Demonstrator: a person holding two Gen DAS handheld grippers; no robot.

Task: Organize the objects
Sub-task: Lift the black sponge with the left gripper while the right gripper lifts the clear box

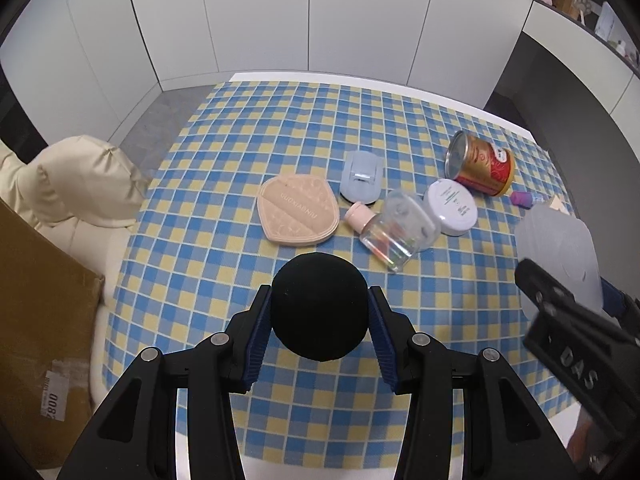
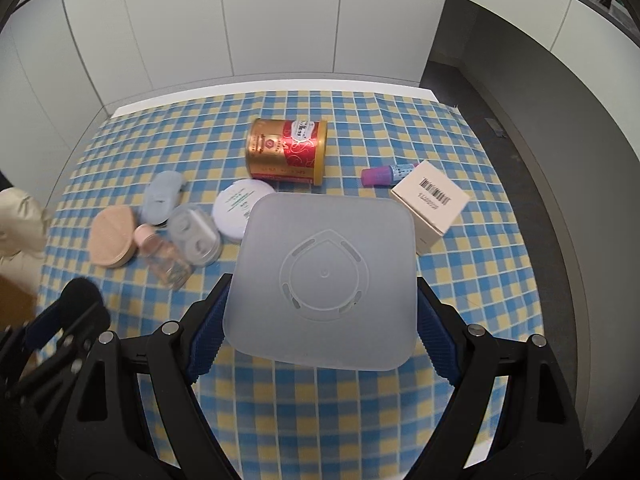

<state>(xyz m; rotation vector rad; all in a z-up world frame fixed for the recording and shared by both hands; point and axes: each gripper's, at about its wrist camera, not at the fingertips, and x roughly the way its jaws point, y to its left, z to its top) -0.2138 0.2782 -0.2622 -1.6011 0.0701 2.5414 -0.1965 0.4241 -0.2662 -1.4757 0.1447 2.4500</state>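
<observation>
**Objects in both claws, no container in sight**

Objects go up: left claw (image 1: pixel 320 320) clamps a black round foam ball (image 1: pixel 320 306), right claw (image 2: pixel 320 316) grips a frosted square plastic lid (image 2: pixel 324 280), both above the checked desk (image 2: pixel 460 280). Next they need a set-down spot. Left behind: one red-gold tin (image 2: pixel 286 151), one white jar (image 2: pixel 240 210), one pink-capped bottle (image 2: pixel 162 254), one peach puff (image 2: pixel 112 236), one cream box (image 2: pixel 434 206).

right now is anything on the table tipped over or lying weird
Yes. The red and gold tin lies on its side, and the small clear bottle with a pink cap is also lying down, touching the clear case. Nothing looks spilled.
</observation>
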